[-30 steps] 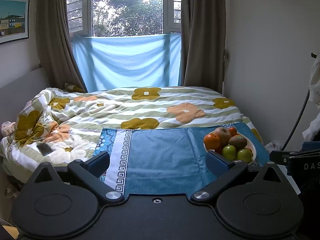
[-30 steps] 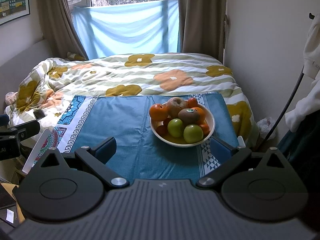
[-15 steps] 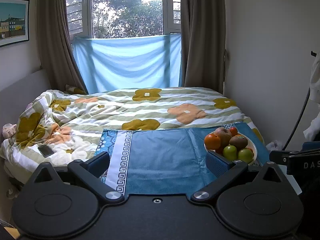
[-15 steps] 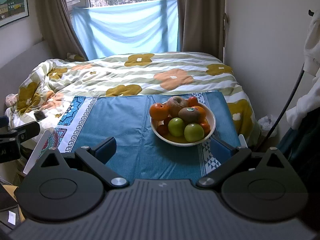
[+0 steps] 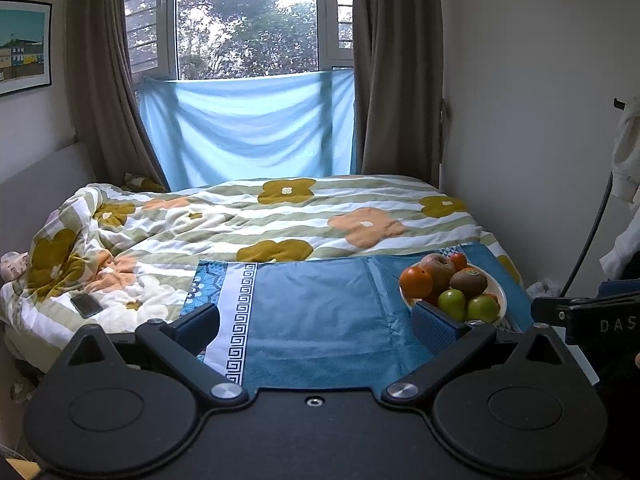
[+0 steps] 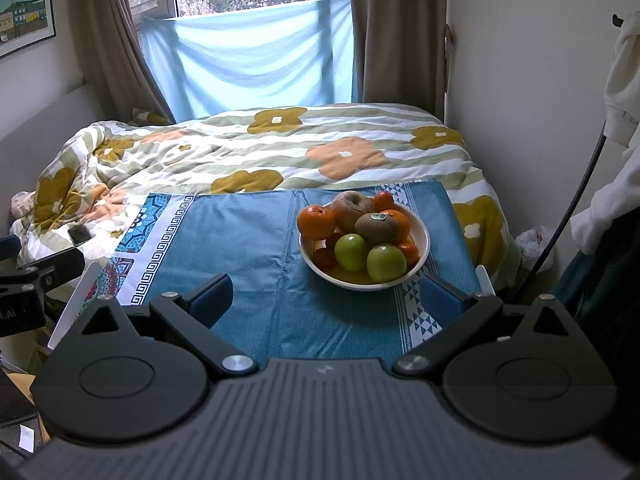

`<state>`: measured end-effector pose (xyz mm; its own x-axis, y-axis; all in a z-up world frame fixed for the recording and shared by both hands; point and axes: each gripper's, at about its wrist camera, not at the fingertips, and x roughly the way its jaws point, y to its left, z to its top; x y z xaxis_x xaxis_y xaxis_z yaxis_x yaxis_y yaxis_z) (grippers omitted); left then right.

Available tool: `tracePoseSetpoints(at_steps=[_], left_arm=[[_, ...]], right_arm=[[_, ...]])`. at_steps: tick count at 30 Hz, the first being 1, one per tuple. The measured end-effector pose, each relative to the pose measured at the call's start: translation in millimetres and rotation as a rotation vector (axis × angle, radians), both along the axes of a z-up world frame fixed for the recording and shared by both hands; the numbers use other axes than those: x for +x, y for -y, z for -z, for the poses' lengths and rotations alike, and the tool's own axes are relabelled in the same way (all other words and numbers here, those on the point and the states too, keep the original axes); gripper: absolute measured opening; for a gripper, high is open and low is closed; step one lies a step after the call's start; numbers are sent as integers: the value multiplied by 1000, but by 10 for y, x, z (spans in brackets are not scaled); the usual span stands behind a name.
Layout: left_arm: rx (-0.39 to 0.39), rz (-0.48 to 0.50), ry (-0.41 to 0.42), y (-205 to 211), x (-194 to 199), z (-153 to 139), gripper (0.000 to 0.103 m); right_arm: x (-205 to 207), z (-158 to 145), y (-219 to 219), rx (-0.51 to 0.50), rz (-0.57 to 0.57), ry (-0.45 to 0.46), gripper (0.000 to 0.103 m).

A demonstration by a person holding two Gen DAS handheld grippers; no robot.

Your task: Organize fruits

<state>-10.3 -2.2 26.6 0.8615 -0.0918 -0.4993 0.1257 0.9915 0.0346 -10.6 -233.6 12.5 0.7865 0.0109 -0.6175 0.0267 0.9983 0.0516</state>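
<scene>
A white bowl (image 6: 422, 236) piled with fruit stands on a blue cloth (image 6: 248, 240) over a table at the foot of the bed. It holds two green apples (image 6: 386, 262), a kiwi (image 6: 376, 227), a brown apple (image 6: 351, 209) and oranges (image 6: 316, 222). My right gripper (image 6: 326, 300) is open and empty, just short of the bowl. My left gripper (image 5: 318, 322) is open and empty over the cloth, with the bowl (image 5: 500, 294) by its right finger.
A bed with a flowered duvet (image 6: 280, 148) lies behind the table, with a phone (image 5: 86, 305) on its left side. A wall and hanging white clothes (image 6: 624, 92) are on the right. The other gripper (image 6: 28, 280) shows at the left edge.
Both grippers have tilted up and back slightly, so the bowl sits lower in both views. Both stay open and empty. The fruit has not moved.
</scene>
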Motion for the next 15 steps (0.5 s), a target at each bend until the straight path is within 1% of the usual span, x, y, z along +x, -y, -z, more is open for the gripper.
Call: tracePoseSetpoints(at_steps=[7, 12, 15], left_arm=[[7, 2, 5, 21, -3, 17, 103], [-15, -7, -10, 6, 37, 39, 103], [-13, -21, -14, 17, 59, 52, 103]], right_arm=[[0, -1, 10, 5, 3, -1, 103], [-16, -1, 12, 10, 5, -5, 103], [35, 0, 41, 14, 4, -12, 103]])
